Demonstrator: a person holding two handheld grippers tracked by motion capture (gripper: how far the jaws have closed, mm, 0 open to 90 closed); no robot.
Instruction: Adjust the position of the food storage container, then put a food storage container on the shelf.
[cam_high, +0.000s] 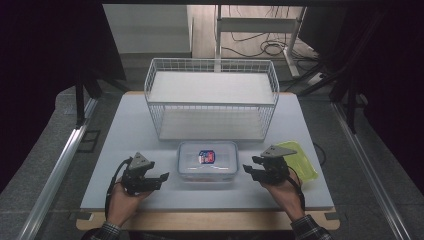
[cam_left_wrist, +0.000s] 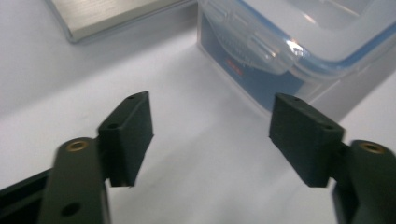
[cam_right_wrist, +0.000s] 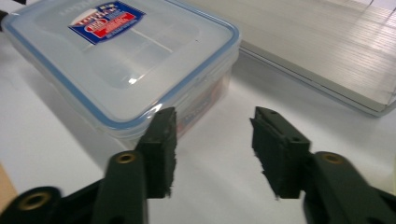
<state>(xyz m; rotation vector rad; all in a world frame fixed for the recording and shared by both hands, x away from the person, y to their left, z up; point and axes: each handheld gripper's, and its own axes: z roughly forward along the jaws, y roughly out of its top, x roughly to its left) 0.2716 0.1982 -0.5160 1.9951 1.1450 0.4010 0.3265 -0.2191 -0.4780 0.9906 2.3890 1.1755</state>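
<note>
**Lidded box flanked by two empty grippers**

A clear plastic box (cam_high: 208, 160) with a blue-sealed snap lid is seen at the centre of the high view, low on the white table (cam_high: 125, 130), just in front of a wire basket (cam_high: 212, 98). A red-and-blue label (cam_high: 206, 157) is stuck on the lid. To the right of the box, partly behind the right hand, a yellow-green lid (cam_high: 301, 159) lies flat.

The left gripper (cam_high: 159, 178) is held at the lower left of that view, jaws parted and empty, aimed at the box's left end. The right gripper (cam_high: 250, 170) is held at the lower right, likewise released and holding nothing, close to the box's right end but apart from it.

The box is judged stiff, light and smooth-sided, so a pinch on its bare walls may slip. A firmer hold is likely offered by the lid's rim or by the side latch (cam_left_wrist: 254, 44), seen at the upper middle of the left gripper view. The latches look closed, so the lid should lift with the box.

The contents cannot be made out through the cloudy walls, so the weight stays uncertain. In the left gripper view the box is cut off at the top edge. The label's print is too small to be read.
</note>
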